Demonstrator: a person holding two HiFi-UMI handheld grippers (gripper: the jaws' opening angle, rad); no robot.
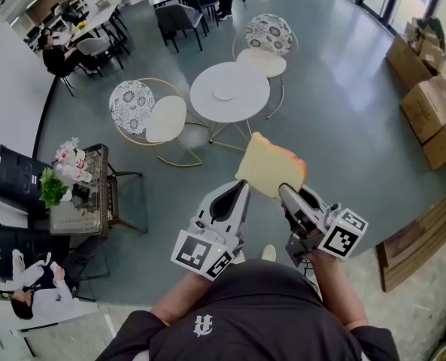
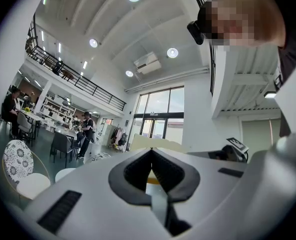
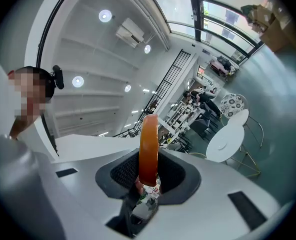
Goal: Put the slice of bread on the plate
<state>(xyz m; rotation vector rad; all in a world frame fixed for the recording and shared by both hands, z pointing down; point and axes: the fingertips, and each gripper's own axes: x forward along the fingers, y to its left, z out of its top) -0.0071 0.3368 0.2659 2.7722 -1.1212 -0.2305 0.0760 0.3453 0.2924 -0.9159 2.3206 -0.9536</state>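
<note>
- The right tool (image 1: pixel 286 189) is closed narrowly on the slice of bread (image 1: pixel 271 165), pinching it near its lower edge. The right gripper view shows the slice standing edge-on between the pads.
- The left tool (image 1: pixel 243 187) has its jaws drawn together with nothing between them. Its tip sits just beside the slice's lower left edge.
- The slice is in the air in front of the person, well apart from the plate (image 1: pixel 224 94). The plate lies near the middle of the round white table (image 1: pixel 207 107).
- The likely risk is that the slice, held by one edge only, sags, tears or slides out on the way over.
- A tighter squeeze would probably crush the crumb.
- A chair (image 1: pixel 165 118) stands just beside the table's near left edge and may crowd the approach.
- The plate looks small, so a release from too high or off-centre could leave the slice hanging over the rim or lying on the table.
</note>
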